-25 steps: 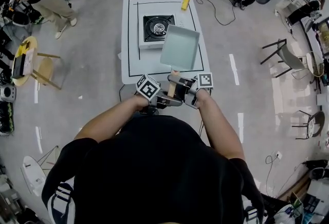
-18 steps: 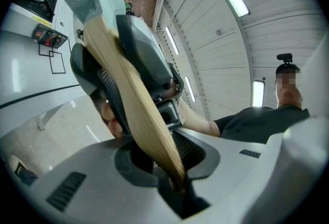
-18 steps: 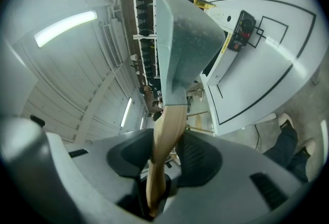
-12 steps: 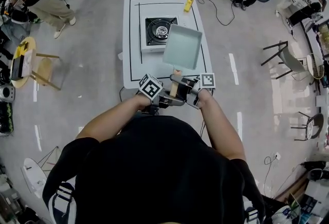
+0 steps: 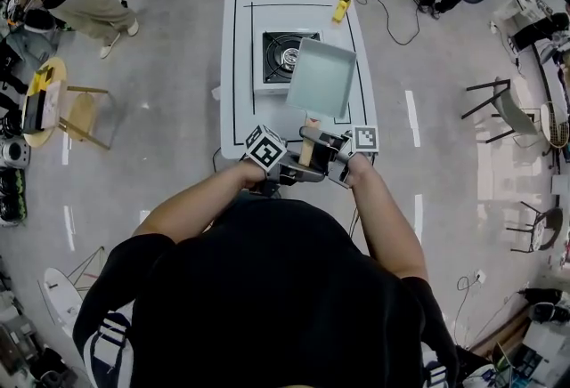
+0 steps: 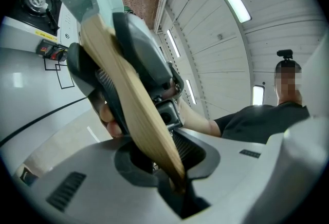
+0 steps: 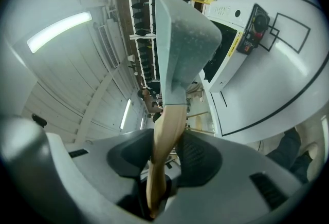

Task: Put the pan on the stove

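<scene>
In the head view, the pan covers the right side of the stove. Its wooden handle is mostly buried between the left hand-held gripper and the right hand-held gripper, which also hide the near edge of the table. The small yellow thing at the table's far right is too small to identify. In the left gripper view, the pan runs off the top edge. The handle's end is lost in the slot behind the jaws.

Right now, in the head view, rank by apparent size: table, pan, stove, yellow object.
1. table
2. pan, held up nearer the camera, which inflates it
3. stove, partly hidden behind the pan, so pan versus stove is unsure
4. yellow object, clearly smallest
</scene>
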`<state>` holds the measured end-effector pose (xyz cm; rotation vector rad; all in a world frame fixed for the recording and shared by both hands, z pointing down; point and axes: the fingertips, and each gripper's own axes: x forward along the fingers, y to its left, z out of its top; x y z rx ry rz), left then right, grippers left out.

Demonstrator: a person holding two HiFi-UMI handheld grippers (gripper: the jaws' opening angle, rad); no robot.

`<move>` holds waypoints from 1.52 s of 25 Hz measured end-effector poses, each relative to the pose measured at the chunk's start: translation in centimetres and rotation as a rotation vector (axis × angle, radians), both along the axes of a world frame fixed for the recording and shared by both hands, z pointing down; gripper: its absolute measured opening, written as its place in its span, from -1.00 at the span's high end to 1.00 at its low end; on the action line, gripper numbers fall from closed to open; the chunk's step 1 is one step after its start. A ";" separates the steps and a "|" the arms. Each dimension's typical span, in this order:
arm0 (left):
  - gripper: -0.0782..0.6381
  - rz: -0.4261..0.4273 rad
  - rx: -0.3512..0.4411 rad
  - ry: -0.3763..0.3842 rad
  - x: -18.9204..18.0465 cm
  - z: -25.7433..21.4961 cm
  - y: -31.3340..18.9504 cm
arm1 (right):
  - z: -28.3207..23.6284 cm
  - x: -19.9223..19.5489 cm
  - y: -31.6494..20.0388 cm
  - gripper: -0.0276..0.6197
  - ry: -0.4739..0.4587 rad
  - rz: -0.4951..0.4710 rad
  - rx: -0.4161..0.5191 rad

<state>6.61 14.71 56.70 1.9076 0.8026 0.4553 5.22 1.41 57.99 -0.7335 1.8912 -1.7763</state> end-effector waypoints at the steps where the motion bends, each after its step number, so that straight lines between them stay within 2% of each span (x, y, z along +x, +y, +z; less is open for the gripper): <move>1: 0.53 0.000 -0.001 0.002 0.0 0.0 -0.4 | 0.0 0.0 -0.4 0.50 -0.001 -0.002 0.000; 19: 0.53 0.012 -0.004 0.059 3.7 -0.1 -6.2 | 0.1 3.6 -6.4 0.50 0.036 -0.023 0.001; 38: 0.53 0.008 0.026 0.065 4.5 -0.9 -13.7 | -1.2 4.3 -13.8 0.51 0.030 -0.022 0.013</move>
